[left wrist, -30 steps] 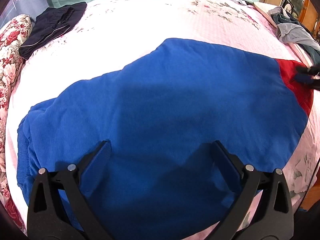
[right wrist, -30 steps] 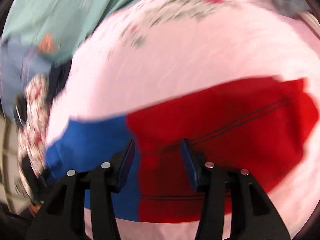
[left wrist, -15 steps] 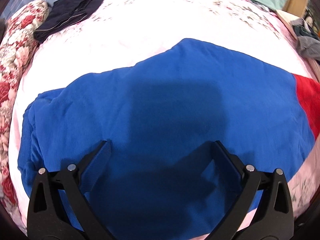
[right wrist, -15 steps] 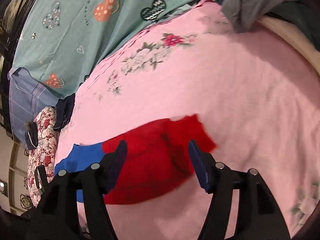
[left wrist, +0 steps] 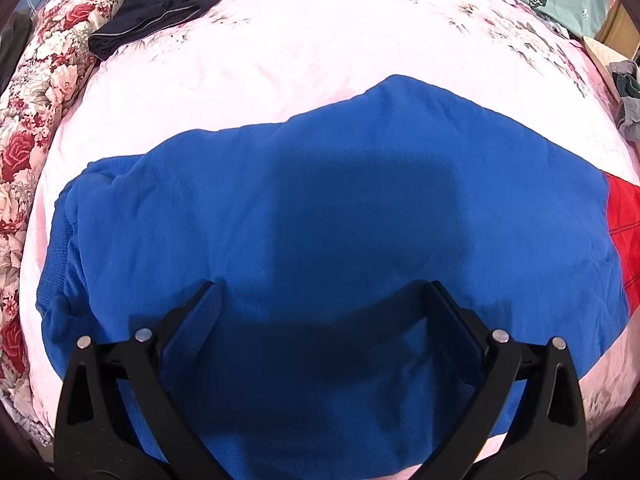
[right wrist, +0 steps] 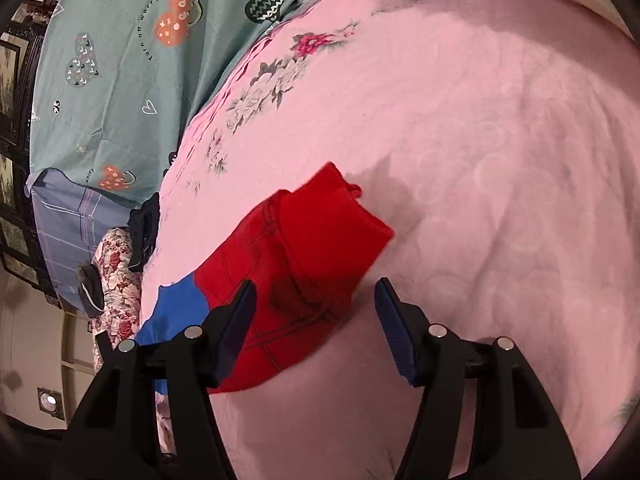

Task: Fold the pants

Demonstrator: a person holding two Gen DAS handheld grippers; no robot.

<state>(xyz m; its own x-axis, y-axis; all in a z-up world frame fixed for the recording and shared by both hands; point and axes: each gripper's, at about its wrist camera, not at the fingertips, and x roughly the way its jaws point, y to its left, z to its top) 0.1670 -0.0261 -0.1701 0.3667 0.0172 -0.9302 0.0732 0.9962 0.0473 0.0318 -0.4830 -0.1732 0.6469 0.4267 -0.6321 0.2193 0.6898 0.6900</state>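
Observation:
The pants (left wrist: 320,200) lie flat across a pink bed sheet (left wrist: 320,40), mostly blue, with a red leg end (left wrist: 624,232) at the right edge of the left wrist view. My left gripper (left wrist: 320,286) hovers open above the blue middle, its fingers wide apart and its shadow on the cloth. In the right wrist view the red leg end (right wrist: 304,240) has its cuff partly turned over, and a bit of the blue part (right wrist: 176,304) shows at the left. My right gripper (right wrist: 315,284) is open just above that red end, the left finger over the cloth and the right finger over bare sheet.
A folded dark garment (left wrist: 168,0) lies at the far left of the bed, beside a floral bolster (left wrist: 36,100). A teal printed sheet (right wrist: 120,60) covers the head of the bed. Loose grey clothes (left wrist: 628,96) sit at the right edge.
My right gripper has slid along the red leg toward its cuff, leaving the blue part behind, and its jaws stand wider. It has left the left wrist view, which has rolled a little.

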